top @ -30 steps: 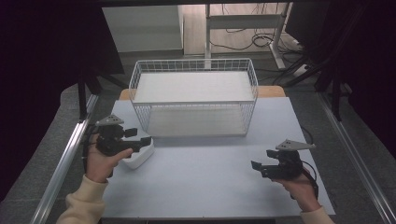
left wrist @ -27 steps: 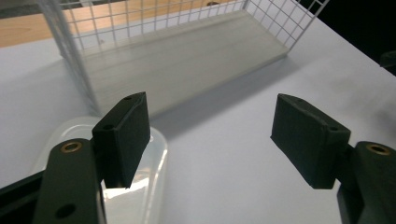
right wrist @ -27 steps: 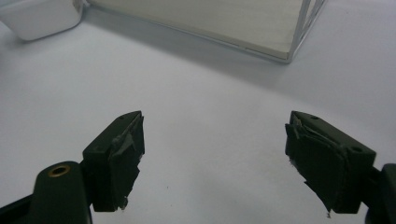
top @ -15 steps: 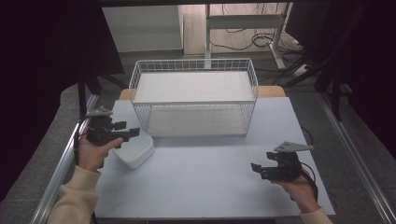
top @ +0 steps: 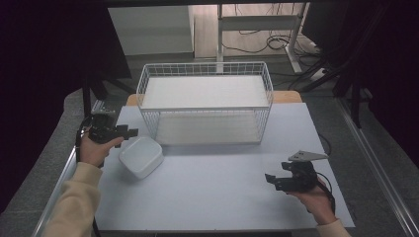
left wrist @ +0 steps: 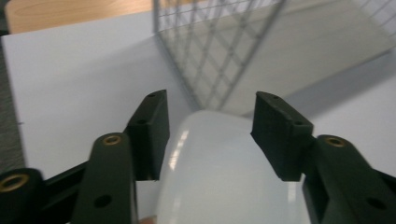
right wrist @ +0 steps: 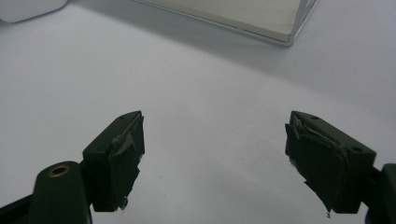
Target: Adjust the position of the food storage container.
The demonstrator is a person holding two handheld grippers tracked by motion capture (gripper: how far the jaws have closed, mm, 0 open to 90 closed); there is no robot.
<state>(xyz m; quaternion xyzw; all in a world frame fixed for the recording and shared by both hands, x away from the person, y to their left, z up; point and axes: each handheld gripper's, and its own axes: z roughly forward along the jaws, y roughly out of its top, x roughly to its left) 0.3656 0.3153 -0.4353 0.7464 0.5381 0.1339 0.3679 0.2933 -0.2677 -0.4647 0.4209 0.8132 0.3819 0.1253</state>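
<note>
White bowl (top: 141, 156), turned upside down, lies on the left part of the tabletop (top: 222, 197), just in front of the near left corner of the wire basket (top: 205, 101) and apart from it. The left claw (top: 129, 132) sits at the bowl's far left edge, held level and pointing right, toward the basket. Seen from the left gripper view, the bowl (left wrist: 229, 172) runs up between the two jaws, its rounded far end reaching just past their tips, with the basket's mesh (left wrist: 219, 51) close behind. The jaws have just been closing with the bowl between them, yet a sliver of gap shows on each side, so the pads do not seem to press on it: I read the left claw as released, straddling the bowl rather than gripping it.

The relation that matters is that the bowl lies directly under and ahead of this claw, centred between the jaws, so the grasp would likely need only a further squeeze, not a sideways shift. The bowl is squarish with rounded corners, so no long axis to align with stands out.

Farther right, the tabletop's middle is bare. The right claw (top: 271, 179) is held at the near right of the tabletop, well apart from the bowl, pointing left. In the right gripper view its jaws stand wide with nothing between them, and the bowl (right wrist: 28, 9) shows as a white corner at the far upper left. The left hand is plainly the nearer one.
</note>
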